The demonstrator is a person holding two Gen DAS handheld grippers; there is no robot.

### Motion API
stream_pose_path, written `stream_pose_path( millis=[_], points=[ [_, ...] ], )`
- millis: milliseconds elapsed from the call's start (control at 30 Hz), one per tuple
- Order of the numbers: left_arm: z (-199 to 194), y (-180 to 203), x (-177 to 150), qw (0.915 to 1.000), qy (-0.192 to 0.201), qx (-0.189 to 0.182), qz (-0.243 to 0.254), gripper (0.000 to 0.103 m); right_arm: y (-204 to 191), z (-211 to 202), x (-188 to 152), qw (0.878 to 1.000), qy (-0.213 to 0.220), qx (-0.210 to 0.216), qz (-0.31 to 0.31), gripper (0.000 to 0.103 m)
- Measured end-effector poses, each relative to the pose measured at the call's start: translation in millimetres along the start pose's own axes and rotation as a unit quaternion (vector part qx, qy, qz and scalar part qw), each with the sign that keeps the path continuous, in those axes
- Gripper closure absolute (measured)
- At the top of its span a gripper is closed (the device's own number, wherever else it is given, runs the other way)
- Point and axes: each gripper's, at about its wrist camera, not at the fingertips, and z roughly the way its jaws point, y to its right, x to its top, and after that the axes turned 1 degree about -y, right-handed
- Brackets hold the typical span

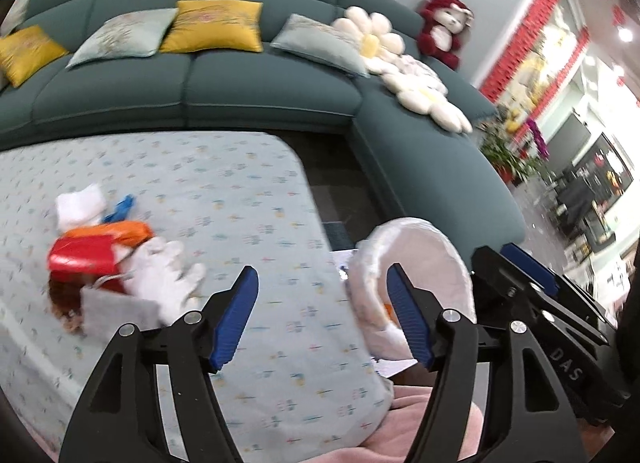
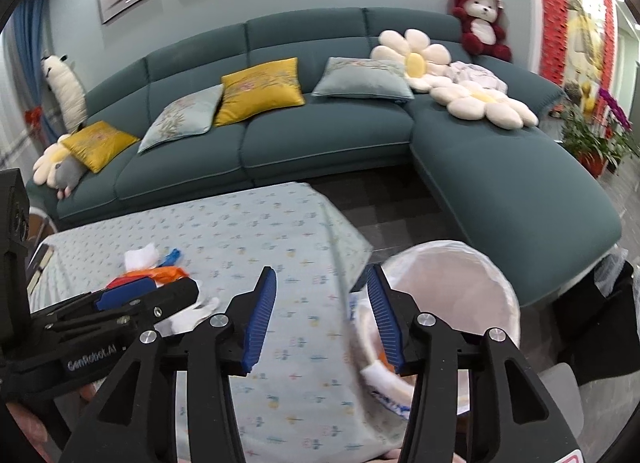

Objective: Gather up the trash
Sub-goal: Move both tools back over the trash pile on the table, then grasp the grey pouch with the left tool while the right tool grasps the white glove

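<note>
Patterned tabletop carries the trash pile to my left, nearest my left tongs; both tongs gape empty, right tongs by the lined bin.

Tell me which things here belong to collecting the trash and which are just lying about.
Part of the job:
- pile of wrappers and tissues on the table
- lined trash bin
- left gripper and right gripper, both open

Just lying about:
- sofa cushions
- flower pillows
- red plush toy

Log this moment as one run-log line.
task: collect trash | left gripper: open, empty | right gripper: open, empty | trash pile: on table, left | bin: right of table, lined, holds some trash
</note>
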Motion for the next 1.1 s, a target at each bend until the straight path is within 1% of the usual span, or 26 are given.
stream_pose_path(
  millis=[67,133,167,200,500,667,800,1100],
  points=[
    [-7,-18,-3,0.9999,0.003,0.008,-0.014,0.039,-13,1,-2,1.000,-0.004,0.006,-0.010,0.056],
    [-13,-35,-6,0.9995,0.004,0.020,-0.023,0.036,-23,2,-3,1.000,-0.007,0.013,-0.017,0.056],
    [-16,-43,-7,0.9993,0.004,0.025,-0.028,0.032,-30,3,-5,1.000,-0.009,0.017,-0.021,0.056],
    [-18,-50,-9,0.9990,0.004,0.030,-0.033,0.031,-36,3,-6,0.999,-0.011,0.020,-0.025,0.056],
    [-37,-121,-30,0.9946,-0.002,0.071,-0.076,0.030,-88,15,-18,0.997,-0.033,0.045,-0.047,0.056],
    [-41,-149,-40,0.9921,-0.005,0.088,-0.089,0.030,-112,25,-23,0.996,-0.046,0.051,-0.060,0.056],
    [-38,-164,-47,0.9908,-0.011,0.099,-0.092,0.030,-129,37,-30,0.994,-0.061,0.056,-0.066,0.056],
    [-19,-190,-59,0.9893,-0.037,0.123,-0.069,0.030,-155,76,-51,0.990,-0.103,0.060,-0.080,0.056]
  ],
)
